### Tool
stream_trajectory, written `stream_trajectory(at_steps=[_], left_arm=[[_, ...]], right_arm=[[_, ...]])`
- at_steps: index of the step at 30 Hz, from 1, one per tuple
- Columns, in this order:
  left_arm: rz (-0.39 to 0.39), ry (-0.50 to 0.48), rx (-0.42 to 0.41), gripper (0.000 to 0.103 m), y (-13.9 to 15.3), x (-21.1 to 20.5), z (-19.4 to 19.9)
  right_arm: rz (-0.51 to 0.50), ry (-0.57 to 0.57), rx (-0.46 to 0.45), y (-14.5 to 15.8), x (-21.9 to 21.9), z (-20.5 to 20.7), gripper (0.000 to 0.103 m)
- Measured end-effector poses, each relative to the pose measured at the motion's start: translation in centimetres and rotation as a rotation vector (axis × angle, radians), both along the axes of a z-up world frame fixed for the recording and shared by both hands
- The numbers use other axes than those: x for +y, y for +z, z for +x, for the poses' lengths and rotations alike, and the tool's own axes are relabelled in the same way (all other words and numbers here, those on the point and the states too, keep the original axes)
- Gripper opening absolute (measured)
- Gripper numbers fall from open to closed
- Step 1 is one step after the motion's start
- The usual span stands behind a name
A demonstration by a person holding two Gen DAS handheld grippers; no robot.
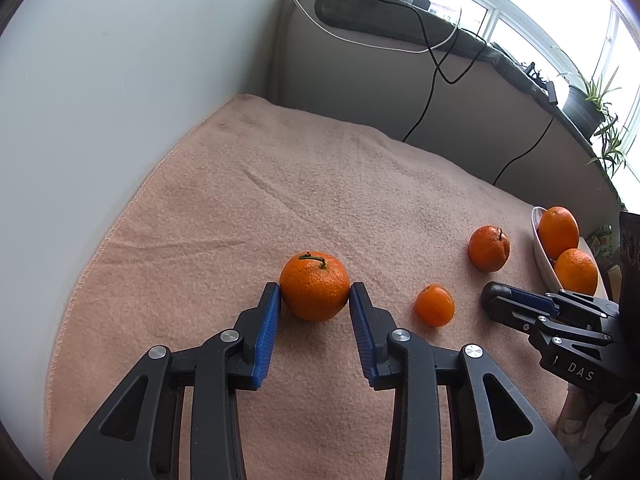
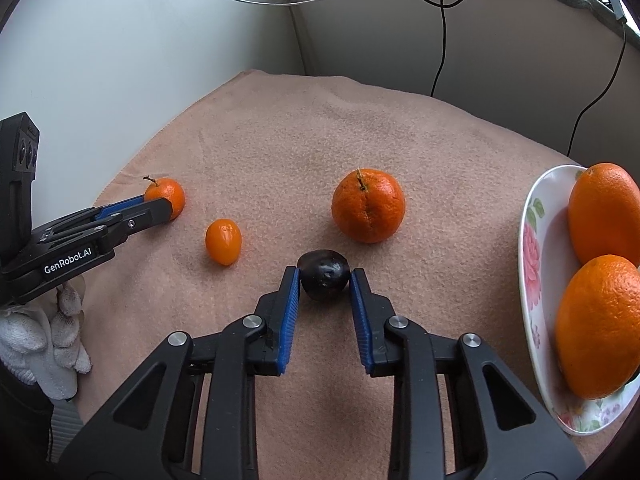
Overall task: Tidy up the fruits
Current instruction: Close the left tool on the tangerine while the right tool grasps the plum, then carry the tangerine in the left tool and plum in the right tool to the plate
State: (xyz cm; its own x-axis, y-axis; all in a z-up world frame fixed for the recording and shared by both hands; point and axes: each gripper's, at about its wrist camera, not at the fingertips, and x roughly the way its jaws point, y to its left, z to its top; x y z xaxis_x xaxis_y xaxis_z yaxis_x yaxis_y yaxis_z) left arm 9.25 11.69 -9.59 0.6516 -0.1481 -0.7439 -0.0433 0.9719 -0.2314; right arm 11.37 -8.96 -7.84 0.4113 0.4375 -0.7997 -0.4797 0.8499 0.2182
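My left gripper is shut on a stemmed tangerine, its blue pads touching both sides, on the pink towel. My right gripper is shut on a dark plum on the towel. A small kumquat and a larger tangerine lie loose between the grippers; they also show in the left wrist view, the kumquat and the tangerine. A floral plate at the right holds two big oranges.
A white wall borders the towel on the left. A grey ledge wall with hanging black cables runs behind. Potted plants stand on the window sill at the far right. A gloved hand holds the left gripper.
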Motion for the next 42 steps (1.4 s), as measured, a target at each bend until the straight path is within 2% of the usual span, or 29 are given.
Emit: stream_trajectory(at_steps=[21,42], left_arm=[[-0.012,-0.051,-0.073,0.033,3.3,-2.6,-1.7],[-0.026,-0.202,-0.151,0.033,7.0,-10.6,-2.6]], right_arm=[[0.041,-0.016,-0.068,2.9,-3.3,-2.3,0.026],[0.084,-0.109,-0.156,6.6,-10.8,-4.0,0.026]])
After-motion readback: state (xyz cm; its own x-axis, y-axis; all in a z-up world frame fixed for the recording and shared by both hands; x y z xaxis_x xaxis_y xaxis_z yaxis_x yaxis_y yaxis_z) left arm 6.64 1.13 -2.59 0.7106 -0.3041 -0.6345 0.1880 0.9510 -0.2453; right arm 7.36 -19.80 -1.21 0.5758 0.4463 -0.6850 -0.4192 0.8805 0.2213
